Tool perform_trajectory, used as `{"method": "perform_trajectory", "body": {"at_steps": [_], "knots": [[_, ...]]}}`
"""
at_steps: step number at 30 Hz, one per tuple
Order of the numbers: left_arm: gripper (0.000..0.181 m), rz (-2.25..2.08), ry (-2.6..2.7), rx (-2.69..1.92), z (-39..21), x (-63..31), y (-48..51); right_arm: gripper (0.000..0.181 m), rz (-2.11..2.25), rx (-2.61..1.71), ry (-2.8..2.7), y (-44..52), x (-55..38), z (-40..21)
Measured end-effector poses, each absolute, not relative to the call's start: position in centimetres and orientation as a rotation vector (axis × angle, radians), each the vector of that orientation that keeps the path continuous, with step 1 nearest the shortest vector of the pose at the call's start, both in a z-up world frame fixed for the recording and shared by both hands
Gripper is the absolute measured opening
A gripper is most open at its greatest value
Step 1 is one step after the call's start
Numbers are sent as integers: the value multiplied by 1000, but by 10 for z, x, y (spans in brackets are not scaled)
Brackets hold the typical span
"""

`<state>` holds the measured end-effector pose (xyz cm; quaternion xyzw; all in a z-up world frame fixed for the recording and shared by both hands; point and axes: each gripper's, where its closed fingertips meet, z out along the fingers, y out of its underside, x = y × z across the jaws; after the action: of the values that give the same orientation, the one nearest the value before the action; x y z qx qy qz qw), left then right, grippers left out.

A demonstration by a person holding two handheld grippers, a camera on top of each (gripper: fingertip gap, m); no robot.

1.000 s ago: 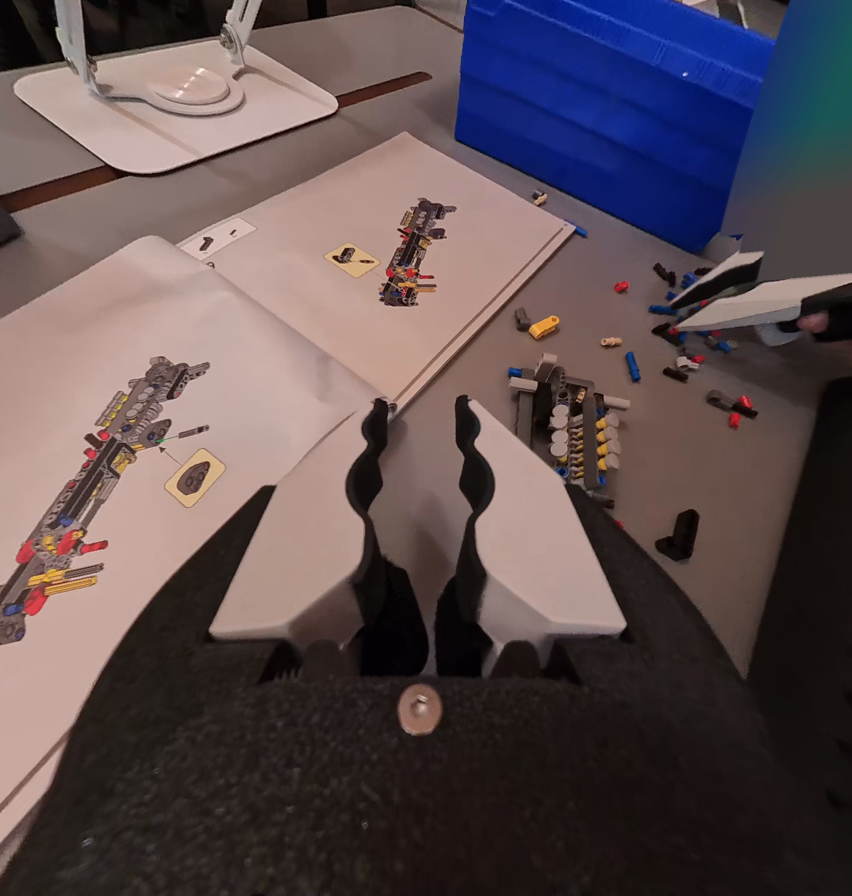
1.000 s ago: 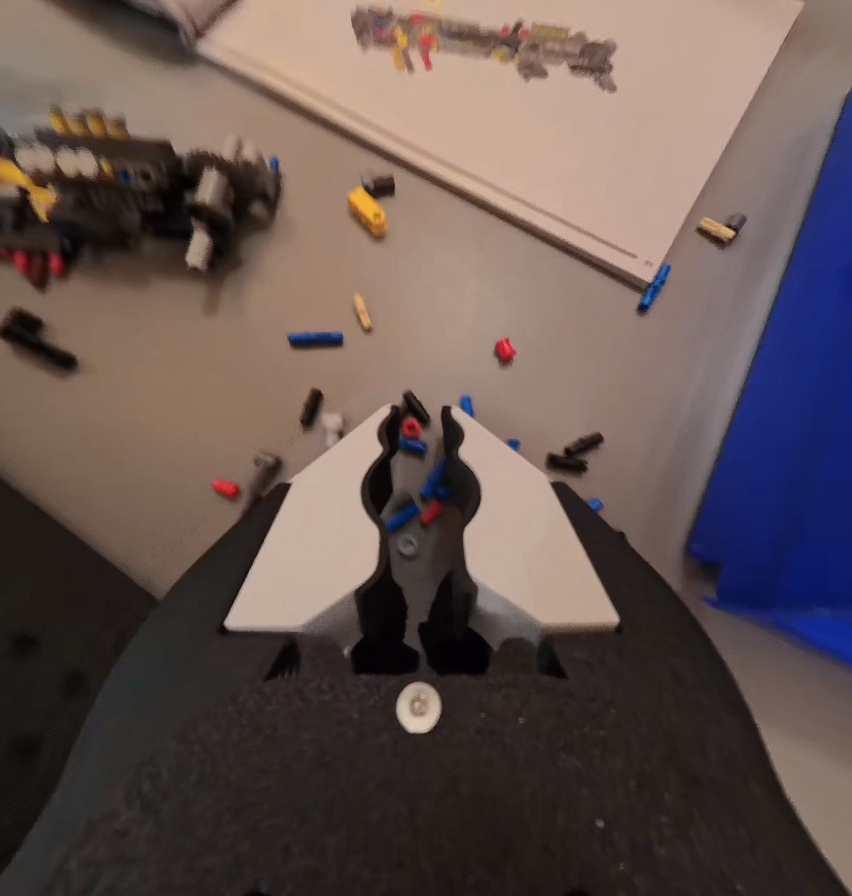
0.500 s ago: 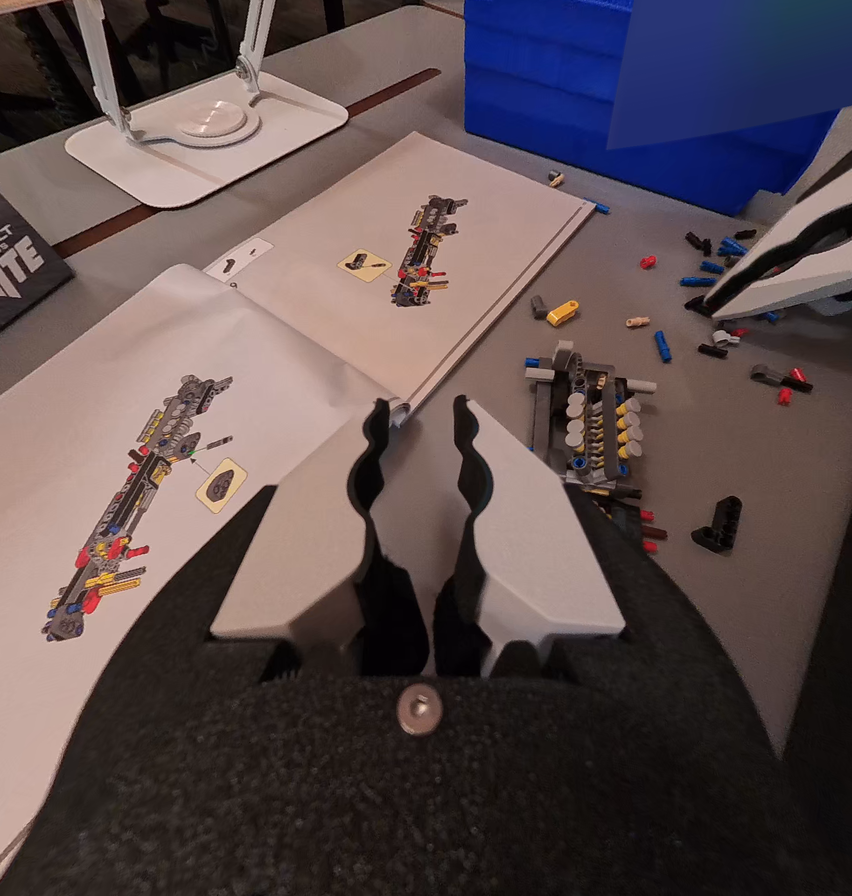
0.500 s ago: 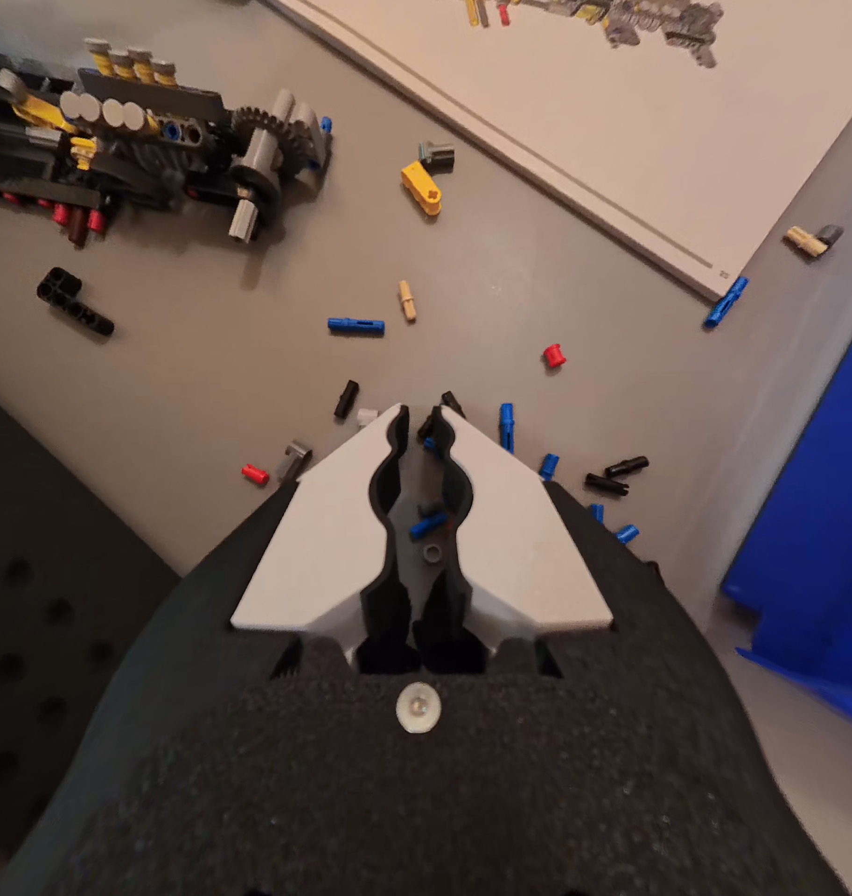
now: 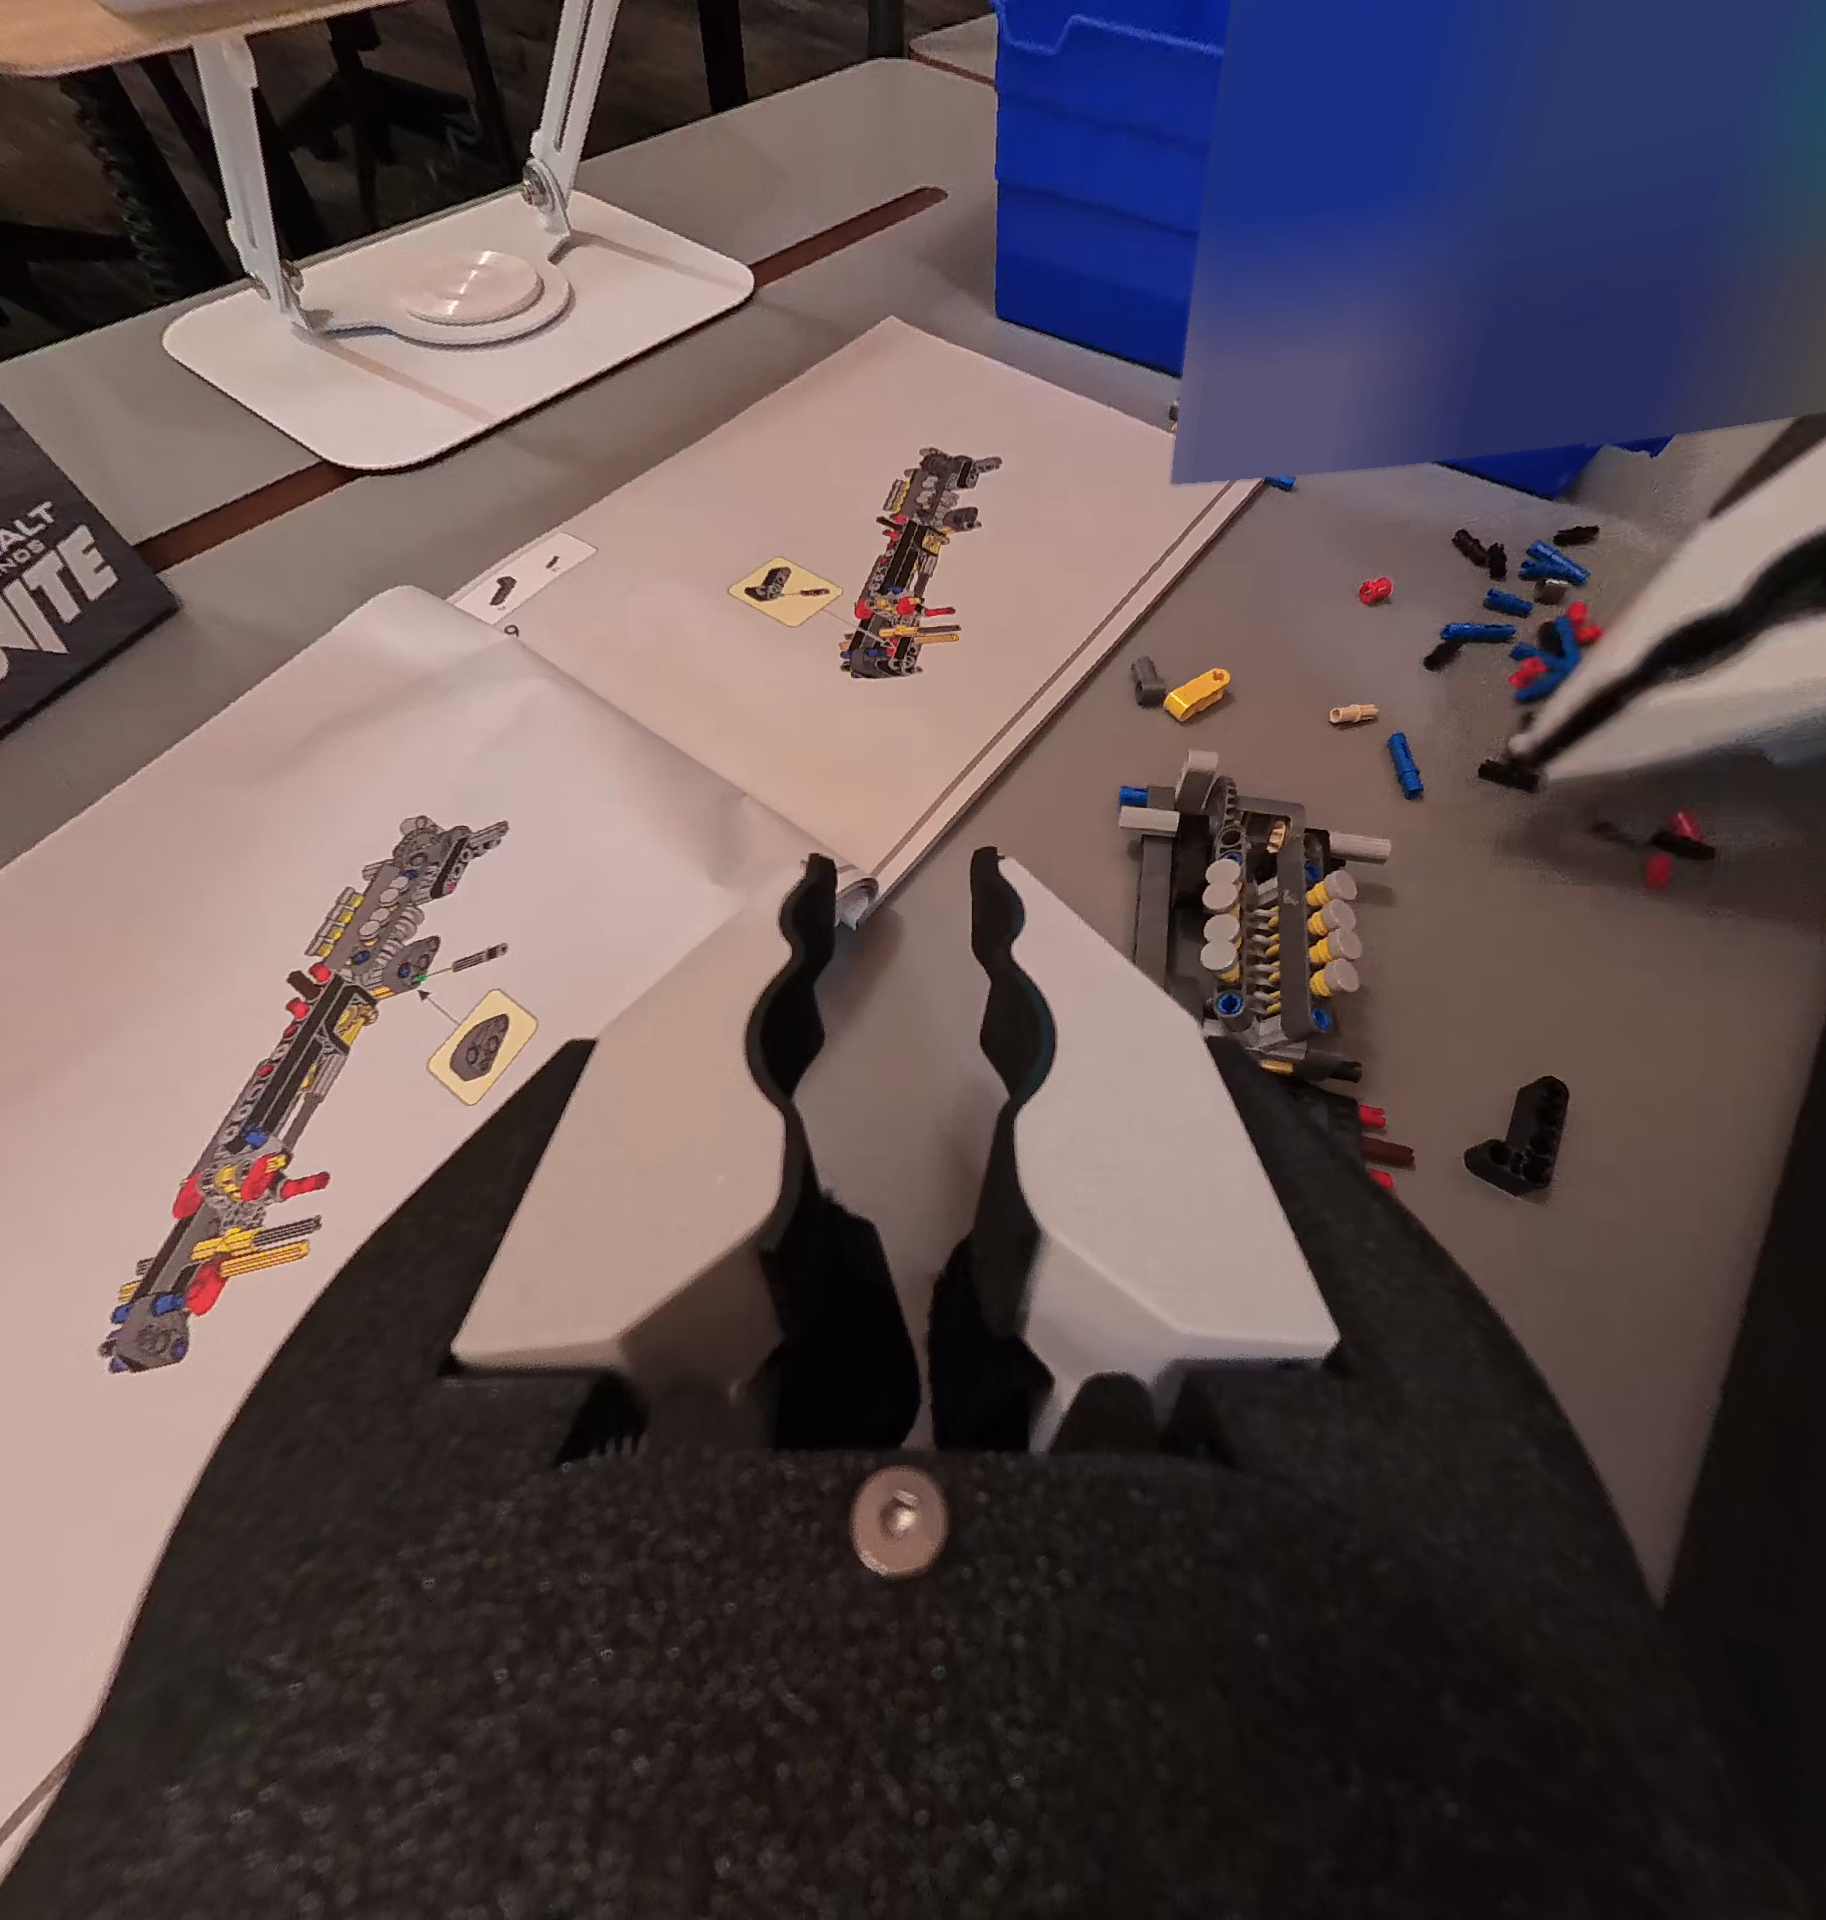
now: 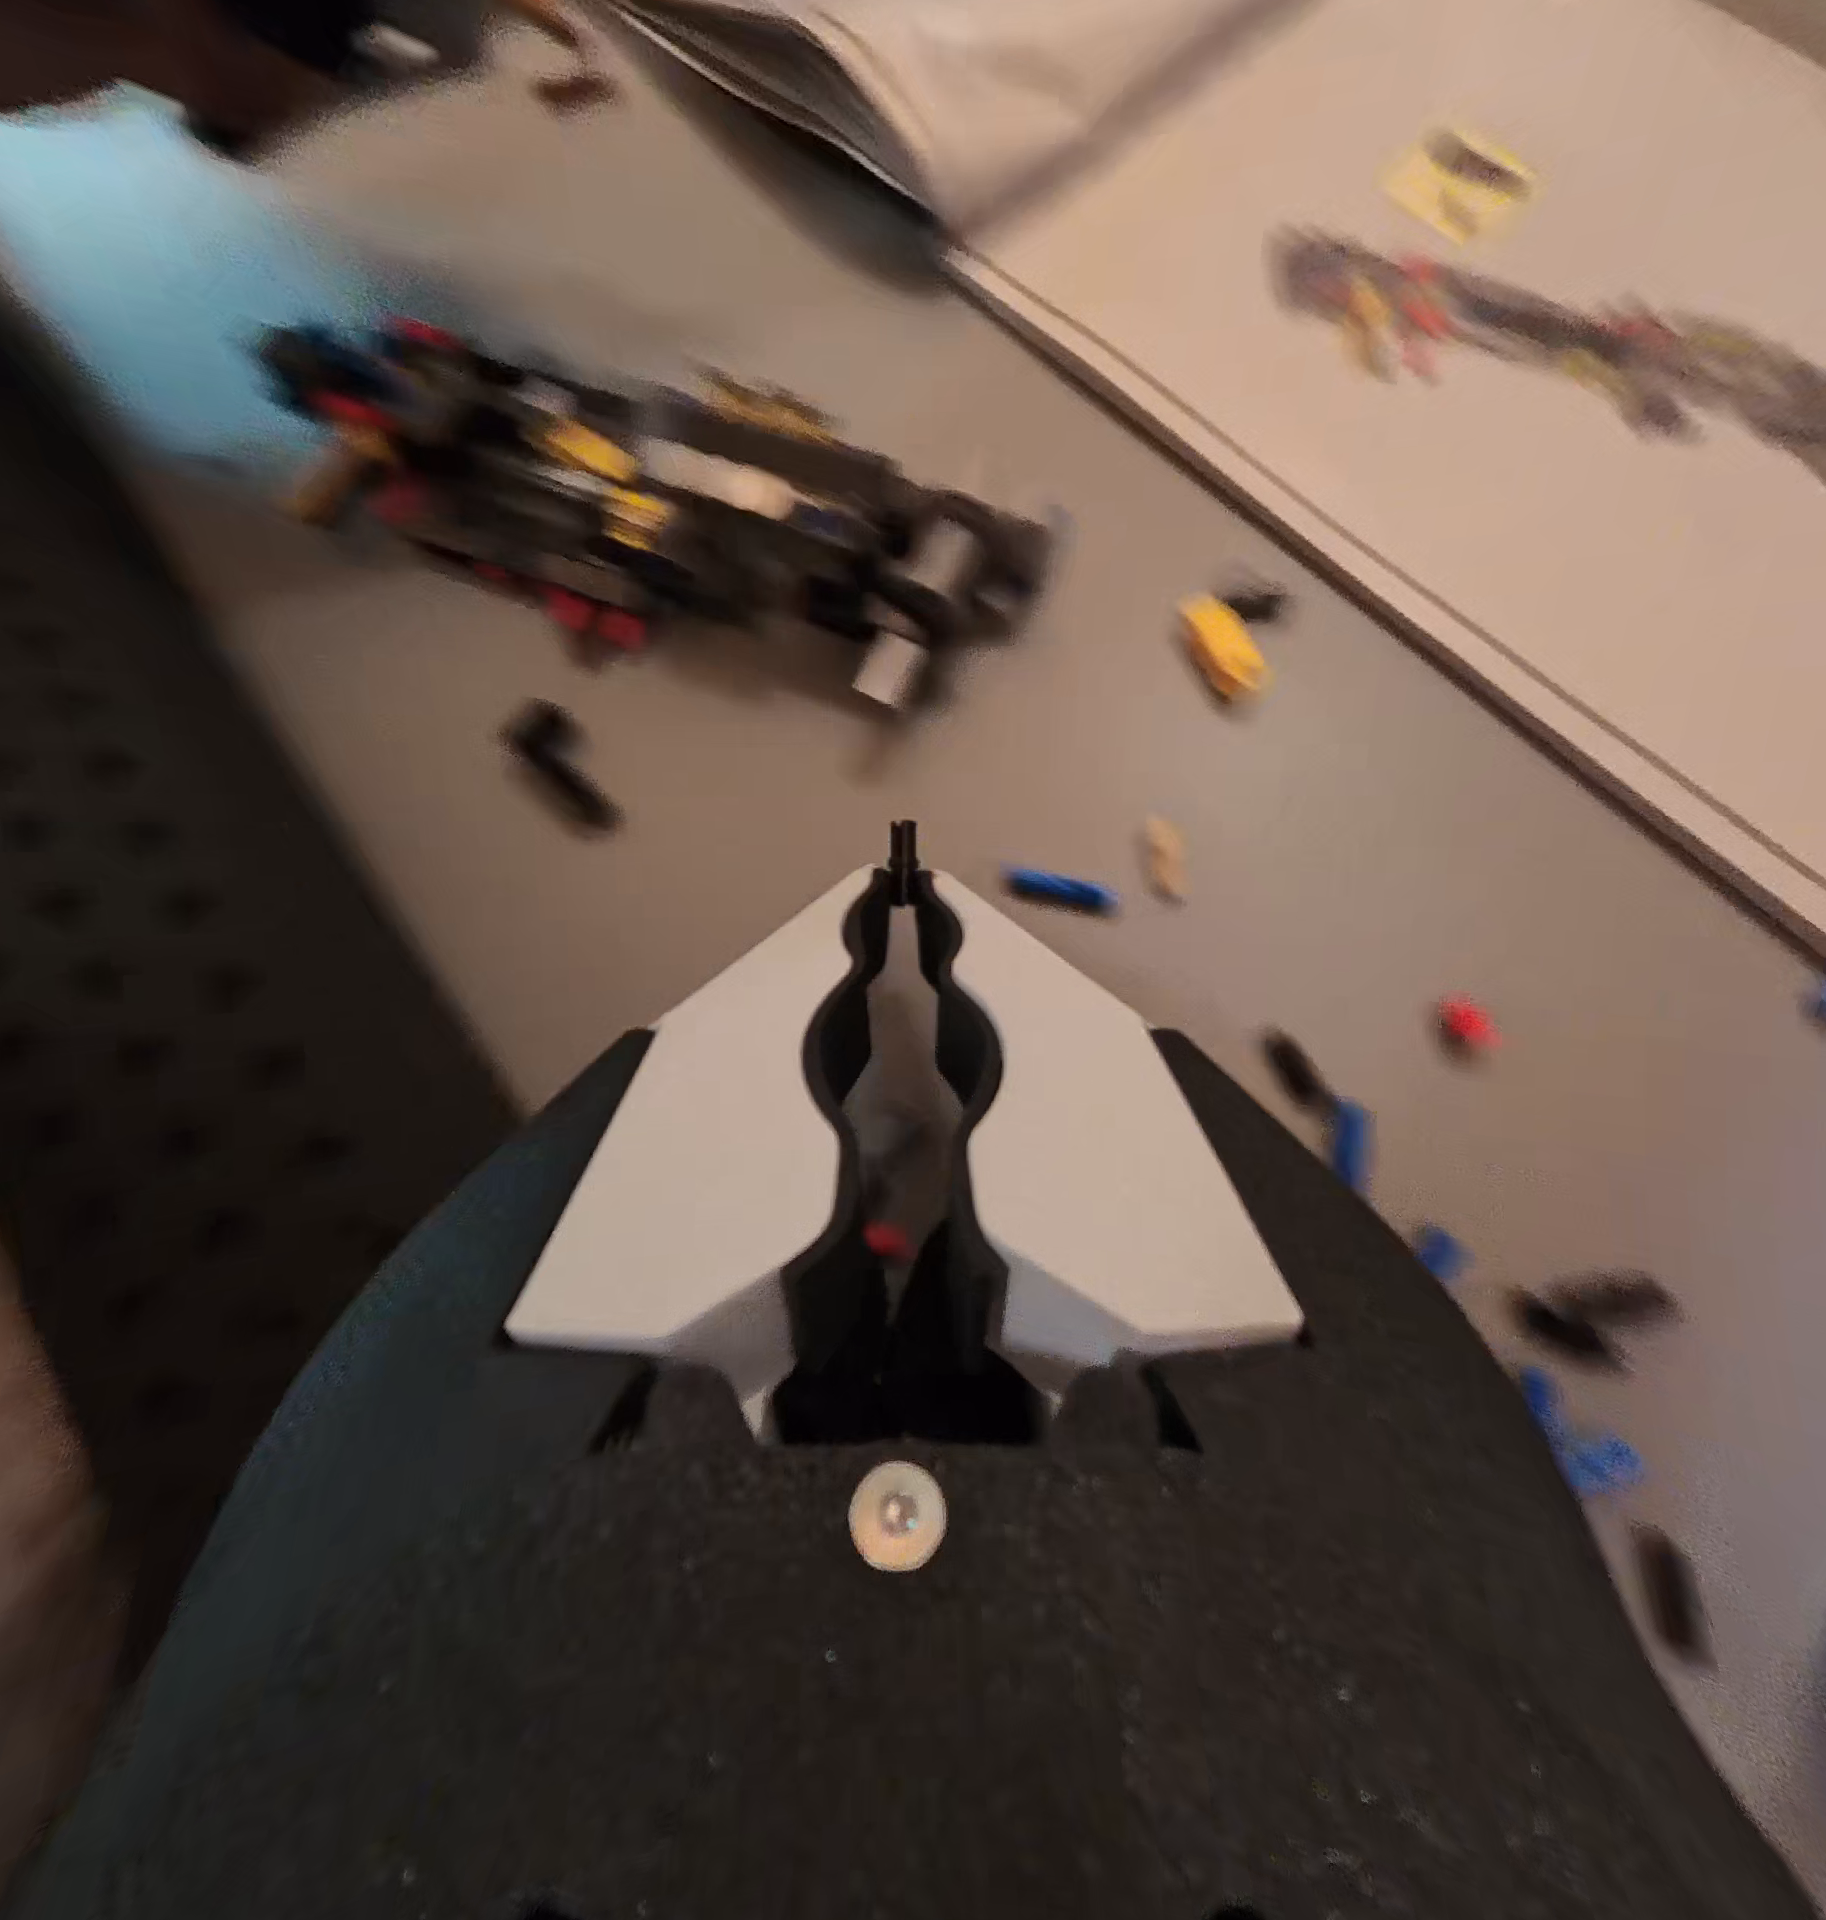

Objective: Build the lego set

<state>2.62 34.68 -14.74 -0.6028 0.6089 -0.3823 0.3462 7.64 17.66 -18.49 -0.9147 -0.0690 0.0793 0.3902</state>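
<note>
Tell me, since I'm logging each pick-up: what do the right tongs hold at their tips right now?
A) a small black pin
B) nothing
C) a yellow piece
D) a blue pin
A: in the right wrist view the right tongs are closed on a small black pin that sticks out past their tips, lifted above the grey table.

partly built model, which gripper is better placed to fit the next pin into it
Right, probably. The right gripper is shut on a small black pin that points toward the partly built model. The left gripper is open and empty beside the instruction booklet.
</note>
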Motion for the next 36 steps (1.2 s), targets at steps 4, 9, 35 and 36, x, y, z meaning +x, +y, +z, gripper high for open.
{"method": "perform_trajectory", "body": {"at_steps": [4, 9, 35, 36], "knots": [[25, -983, 1586, -1568, -149, 26, 347, 4, 255, -2335, -351, 190, 25, -196], [25, -980, 1600, -1557, -149, 26, 343, 5, 216, -2394, -390, 195, 26, -213], [25, -927, 1626, -1536, -152, 26, 342, 4, -14, -2377, -160, 173, 80, -197], [25, -926, 1624, -1533, -151, 26, 342, 4, 86, -2341, -191, 178, 62, -190]]}}
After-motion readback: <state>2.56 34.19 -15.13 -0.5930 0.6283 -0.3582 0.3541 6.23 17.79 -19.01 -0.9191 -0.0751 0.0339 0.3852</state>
